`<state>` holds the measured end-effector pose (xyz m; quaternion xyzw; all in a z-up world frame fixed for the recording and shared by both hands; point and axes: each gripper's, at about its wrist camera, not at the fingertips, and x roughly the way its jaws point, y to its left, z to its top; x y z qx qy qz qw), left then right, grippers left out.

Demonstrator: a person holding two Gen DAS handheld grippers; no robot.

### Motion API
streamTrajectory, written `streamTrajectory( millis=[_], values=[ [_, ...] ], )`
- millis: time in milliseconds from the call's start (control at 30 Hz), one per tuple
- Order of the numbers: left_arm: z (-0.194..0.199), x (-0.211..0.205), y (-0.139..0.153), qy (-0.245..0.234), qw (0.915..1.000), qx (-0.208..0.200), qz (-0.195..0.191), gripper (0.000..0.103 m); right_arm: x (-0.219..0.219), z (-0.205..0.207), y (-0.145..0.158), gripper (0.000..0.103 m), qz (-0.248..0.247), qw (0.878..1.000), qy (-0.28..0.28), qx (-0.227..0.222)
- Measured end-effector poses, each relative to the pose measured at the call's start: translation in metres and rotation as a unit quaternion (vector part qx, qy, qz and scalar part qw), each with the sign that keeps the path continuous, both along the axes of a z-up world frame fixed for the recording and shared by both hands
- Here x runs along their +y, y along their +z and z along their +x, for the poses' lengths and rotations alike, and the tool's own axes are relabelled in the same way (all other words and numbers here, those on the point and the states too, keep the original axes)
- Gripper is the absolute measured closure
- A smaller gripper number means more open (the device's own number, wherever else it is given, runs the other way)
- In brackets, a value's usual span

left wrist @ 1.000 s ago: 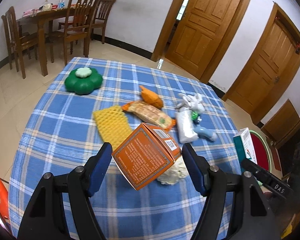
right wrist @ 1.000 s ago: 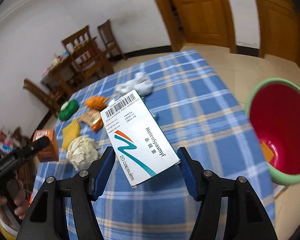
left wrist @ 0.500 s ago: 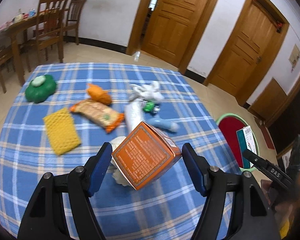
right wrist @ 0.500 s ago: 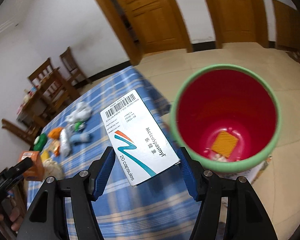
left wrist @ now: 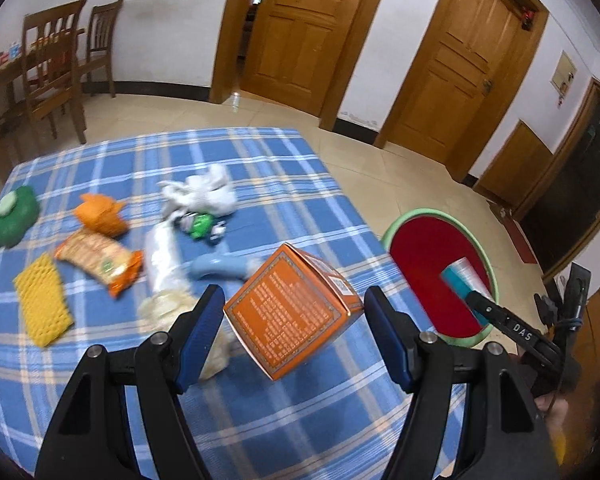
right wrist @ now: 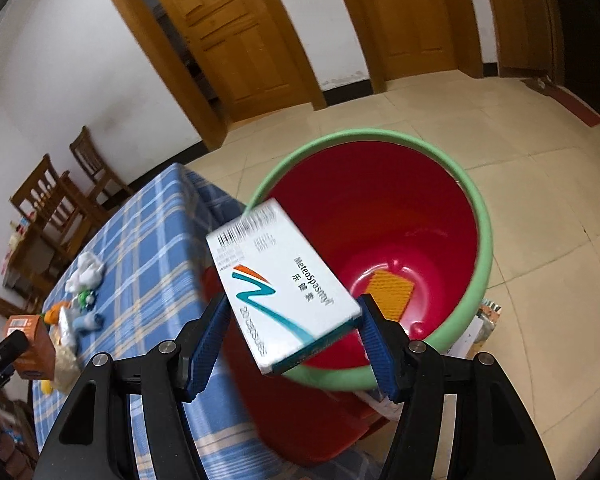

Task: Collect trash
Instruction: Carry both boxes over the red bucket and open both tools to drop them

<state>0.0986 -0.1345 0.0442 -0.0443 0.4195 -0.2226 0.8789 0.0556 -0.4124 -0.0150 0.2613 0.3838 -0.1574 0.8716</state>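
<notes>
Two boxes are held, one per gripper. The orange box (left wrist: 293, 312) is clamped corner-on between the jaws of the left gripper (left wrist: 294, 332), raised above the checked table (left wrist: 284, 184). The white capsule box (right wrist: 282, 294) is clamped between the jaws of the right gripper (right wrist: 292, 340), tilted, directly over the mouth of the red bin (right wrist: 486, 248) with the green rim. An orange piece (right wrist: 392, 294) is seen lying at the bin bottom. Left on the table are noted a yellow sponge (left wrist: 42, 304), a snack wrapper (left wrist: 98, 260), an orange wrapper (left wrist: 100, 214), white tissue (left wrist: 204, 194), a clear bag (left wrist: 162, 258), a blue item (left wrist: 222, 268), and a green object (left wrist: 14, 220).
</notes>
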Motion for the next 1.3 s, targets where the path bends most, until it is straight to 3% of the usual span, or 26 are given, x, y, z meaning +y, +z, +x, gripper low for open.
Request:
streamTrajectory(
  millis=[433,567,900,1067,1300],
  values=[
    [0.013,-0.089,-0.011,-0.088,0.9959,0.003,0.021,0.031,-0.027,-0.015,0.007,0.035,-0.015,0.999,-0.025,-0.022],
    [0.016,-0.118,-0.018,-0.117,0.9926,0.007,0.031,0.031,-0.035,-0.026,0.015,0.035,-0.034,0.998,-0.048,-0.036],
    [0.02,-0.193,-0.045,-0.186,0.9799,0.021,0.068,0.031,-0.061,-0.04,0.013,0.034,-0.021,0.996,-0.08,-0.041],
    [0.022,-0.209,-0.054,-0.175,0.9797,0.013,0.097,0.027,-0.07,-0.044,0.011,0.034,-0.017,0.995,-0.089,-0.036],
    [0.021,-0.201,-0.051,-0.159,0.9837,0.022,0.081,0.027,-0.071,-0.042,0.009,0.034,-0.014,0.996,-0.084,-0.035]
  ],
)
